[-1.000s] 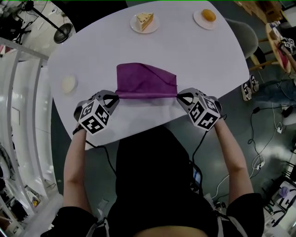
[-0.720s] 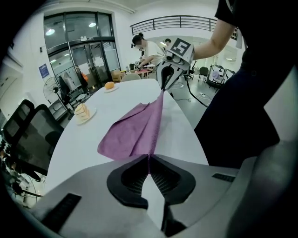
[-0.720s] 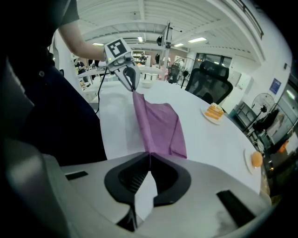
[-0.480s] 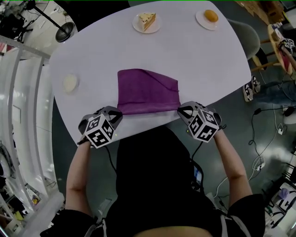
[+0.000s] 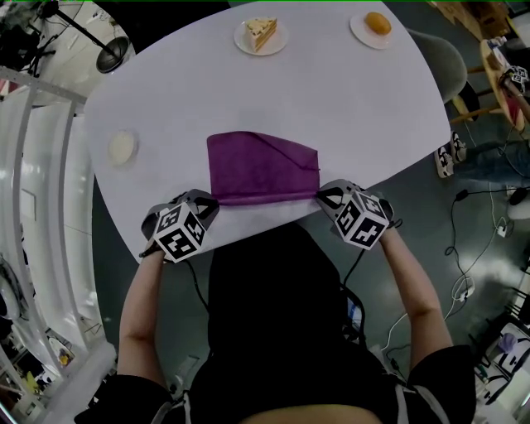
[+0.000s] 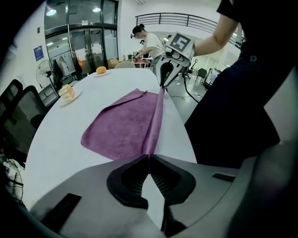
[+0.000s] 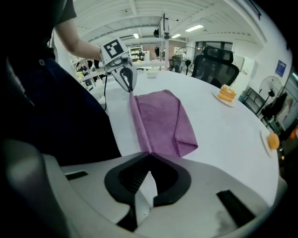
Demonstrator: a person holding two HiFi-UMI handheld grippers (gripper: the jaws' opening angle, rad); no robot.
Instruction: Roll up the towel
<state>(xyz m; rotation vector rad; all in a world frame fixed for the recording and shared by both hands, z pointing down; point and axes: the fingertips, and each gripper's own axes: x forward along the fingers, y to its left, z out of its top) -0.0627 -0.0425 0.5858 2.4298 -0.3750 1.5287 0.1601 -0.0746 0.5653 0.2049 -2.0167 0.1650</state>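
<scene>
The purple cloth towel (image 5: 261, 170) lies folded on the white oval counter (image 5: 348, 108), near the edge where the person stands. Its near hem is stretched as a straight raised ridge between the two tools, while the rest of the cloth lies flat beyond them.

The left hand-held gripper (image 5: 214, 201) is clenched on the left end of this hem; in its own view the hem runs from its closed tips (image 6: 149, 155) straight to the other tool. The right hand-held gripper (image 5: 321, 197) is clenched on the right end in the same way, with the cloth going in between its pads (image 7: 149, 153). Both tools point steeply down to the counter.

Far beyond the towel, at the opposite edge of the counter, stand a white plate with a slice of layered cake (image 5: 261, 35) and, to the right of it, a white plate with a round orange food piece (image 5: 377, 25). To the left of the left hand-held gripper and a little farther away lies a small pale round dish (image 5: 122, 147).
</scene>
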